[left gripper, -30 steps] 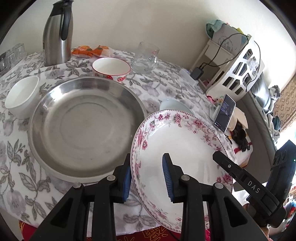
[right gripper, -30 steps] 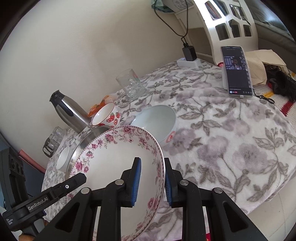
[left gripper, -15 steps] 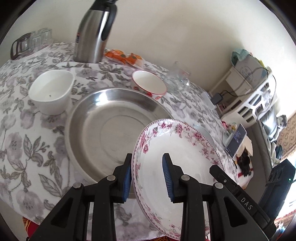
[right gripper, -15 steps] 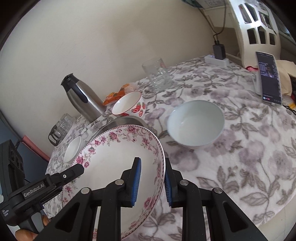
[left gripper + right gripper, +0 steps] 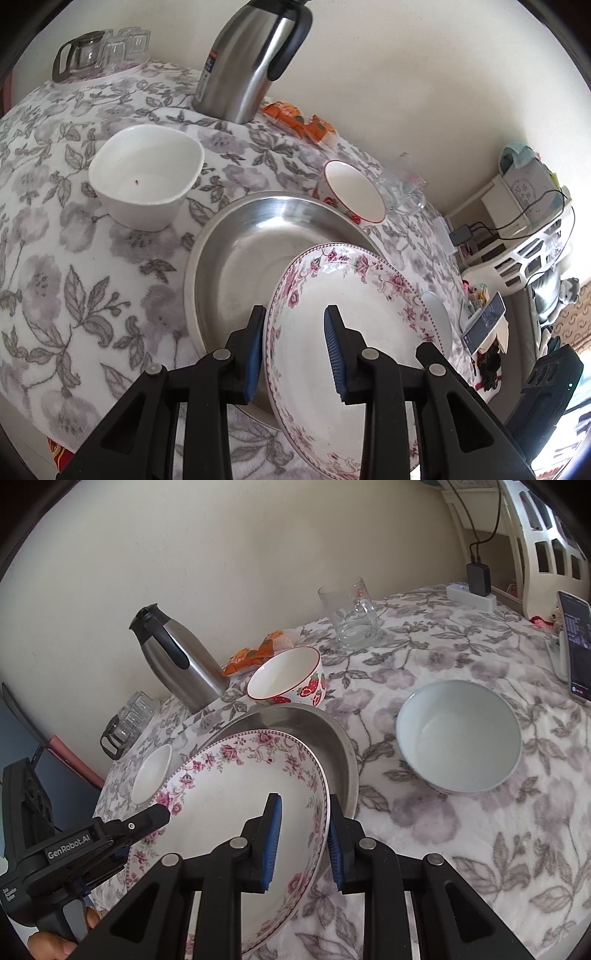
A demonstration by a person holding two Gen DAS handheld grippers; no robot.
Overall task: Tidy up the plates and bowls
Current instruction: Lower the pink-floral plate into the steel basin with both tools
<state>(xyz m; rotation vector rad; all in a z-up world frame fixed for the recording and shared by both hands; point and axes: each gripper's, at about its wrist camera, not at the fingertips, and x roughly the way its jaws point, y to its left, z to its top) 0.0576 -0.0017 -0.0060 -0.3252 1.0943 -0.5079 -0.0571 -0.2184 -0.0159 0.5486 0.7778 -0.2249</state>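
Two hand-held grippers, left (image 5: 295,347) and right (image 5: 301,843), are clamped on opposite rims of one rose-patterned plate (image 5: 343,332), held tilted over the steel basin (image 5: 251,258); a strawberry bowl (image 5: 286,677) is placed beyond, on the desk (image 5: 461,830).

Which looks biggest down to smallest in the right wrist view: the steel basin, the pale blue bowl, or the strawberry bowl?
1. steel basin, though partly hidden behind the floral plate
2. pale blue bowl
3. strawberry bowl, which sits farther from the camera
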